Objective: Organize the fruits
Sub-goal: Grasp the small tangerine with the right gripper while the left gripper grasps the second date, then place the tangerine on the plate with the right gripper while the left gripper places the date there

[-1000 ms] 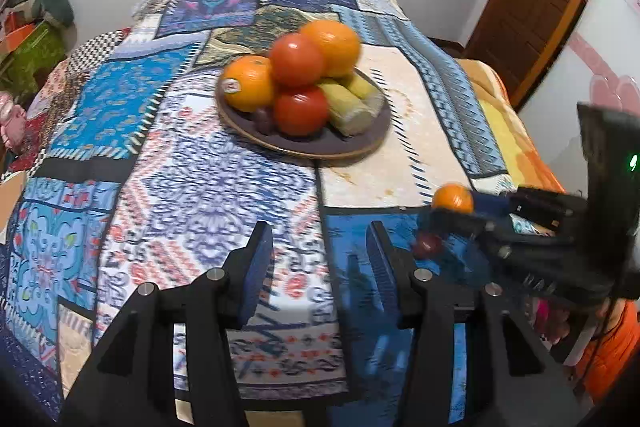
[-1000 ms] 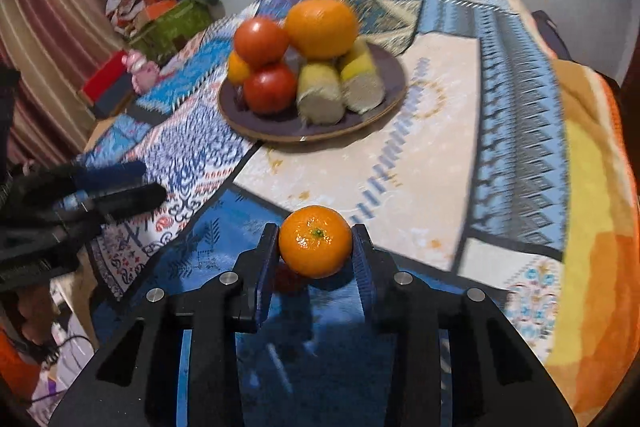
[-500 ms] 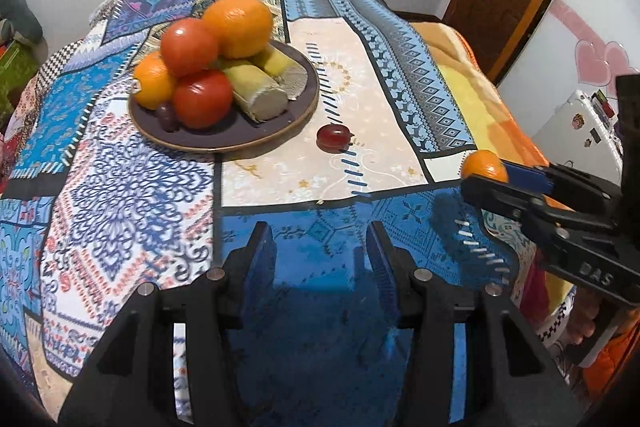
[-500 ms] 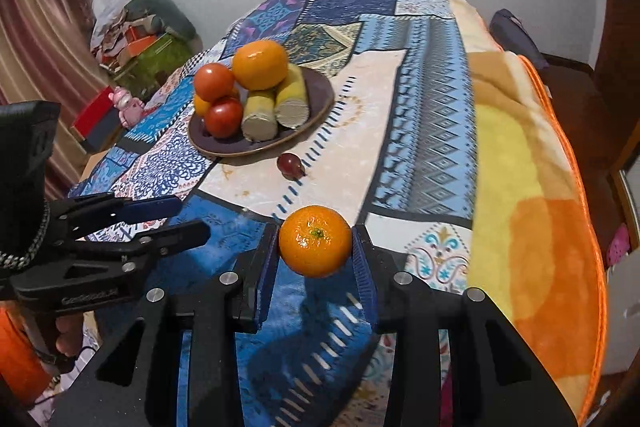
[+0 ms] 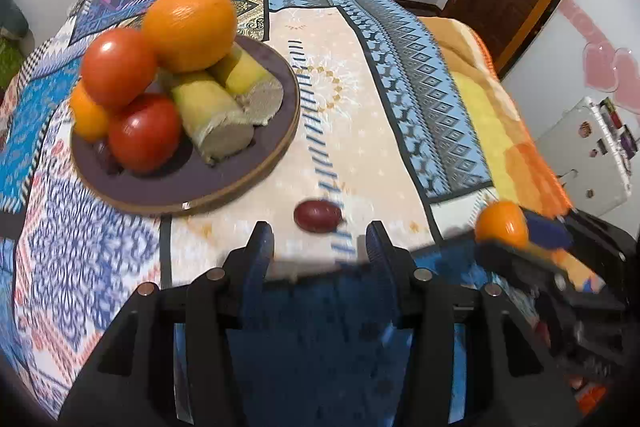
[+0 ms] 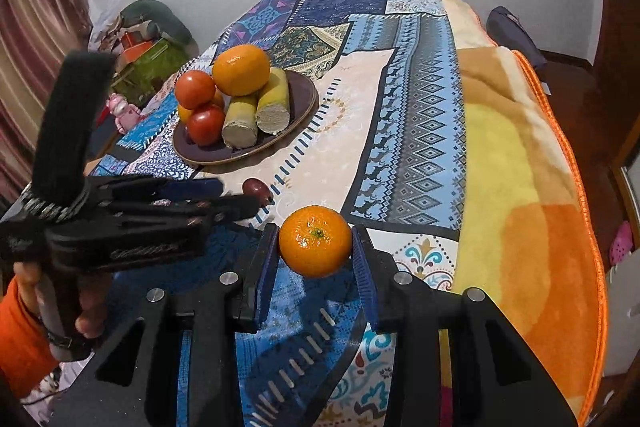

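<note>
I held a mandarin (image 6: pixel 315 241) pinched between the pads of my right gripper (image 6: pixel 315 247), lifted clear of the patterned bedspread (image 6: pixel 416 131). My left gripper (image 5: pixel 320 239) hung empty with its jaws partly apart, pointed down at a dark red grape (image 5: pixel 318 215) lying alone on the cream patch of the bedspread, just beyond its fingertips. From the right wrist view the grape (image 6: pixel 257 189) sat at about eleven o'clock of the mandarin, partly hidden behind the left gripper (image 6: pixel 240 201). The brown plate (image 5: pixel 248 183) lay at about ten o'clock of the grape in the left wrist view, already piled with a large orange (image 5: pixel 190 27), two tomatoes (image 5: pixel 144 131), a smaller orange (image 5: pixel 86 115) and two cut lengths of what looked like sugarcane (image 5: pixel 212 119); a dark fruit at the plate's near edge was too blurred to name. I judged the step in hand to be gathering the loose fruit onto that plate. The next move called for lowering the left jaws around the grape and closing gently, since it looked small, round and likely to roll, while carrying the mandarin to a free spot on the plate without toppling the stack.
</note>
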`<state>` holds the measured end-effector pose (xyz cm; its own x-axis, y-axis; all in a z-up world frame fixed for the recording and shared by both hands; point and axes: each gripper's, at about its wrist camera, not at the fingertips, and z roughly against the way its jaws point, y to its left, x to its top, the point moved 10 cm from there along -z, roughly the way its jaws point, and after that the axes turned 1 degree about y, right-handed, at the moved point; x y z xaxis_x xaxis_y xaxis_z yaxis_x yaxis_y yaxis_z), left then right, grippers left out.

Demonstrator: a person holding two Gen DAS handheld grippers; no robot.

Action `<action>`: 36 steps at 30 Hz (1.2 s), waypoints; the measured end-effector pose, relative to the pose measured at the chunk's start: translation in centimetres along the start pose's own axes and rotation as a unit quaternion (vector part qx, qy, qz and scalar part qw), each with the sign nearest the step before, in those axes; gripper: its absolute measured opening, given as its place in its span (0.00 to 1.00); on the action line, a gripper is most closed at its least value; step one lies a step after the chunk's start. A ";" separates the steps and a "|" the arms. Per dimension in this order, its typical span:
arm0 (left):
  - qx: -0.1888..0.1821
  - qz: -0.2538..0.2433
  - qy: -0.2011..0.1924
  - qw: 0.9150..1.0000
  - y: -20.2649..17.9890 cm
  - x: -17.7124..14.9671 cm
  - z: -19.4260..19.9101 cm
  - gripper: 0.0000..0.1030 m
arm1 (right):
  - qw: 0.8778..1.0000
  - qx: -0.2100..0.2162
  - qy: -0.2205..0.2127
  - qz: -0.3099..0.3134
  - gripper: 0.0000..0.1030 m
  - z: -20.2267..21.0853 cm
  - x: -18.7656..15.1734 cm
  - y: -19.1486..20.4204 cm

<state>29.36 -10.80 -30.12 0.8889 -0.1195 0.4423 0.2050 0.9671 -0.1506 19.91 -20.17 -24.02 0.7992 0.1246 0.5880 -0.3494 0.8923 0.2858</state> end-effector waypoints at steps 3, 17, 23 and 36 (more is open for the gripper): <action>0.007 -0.016 0.005 1.000 -0.4 0.7 -1.2 0.40 | 1.000 0.001 0.003 -0.002 0.32 -0.4 -0.1 -0.3; 0.014 -0.008 -0.018 1.000 1.6 0.8 0.4 0.25 | 1.000 0.003 0.000 0.008 0.32 -0.8 1.1 0.1; 0.029 0.020 -0.048 0.998 5.4 1.1 3.8 0.25 | 0.999 0.010 -0.010 0.031 0.32 -1.6 3.3 2.0; 0.055 0.046 -0.061 0.996 10.3 2.2 4.4 0.25 | 0.997 0.018 -0.011 0.076 0.32 -5.4 7.3 6.0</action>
<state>31.65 -0.10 -26.78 0.8443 -0.0071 0.5358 0.0727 0.9922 -0.1015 26.33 -11.56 -22.11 0.7258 0.2470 0.6421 -0.4823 0.8482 0.2189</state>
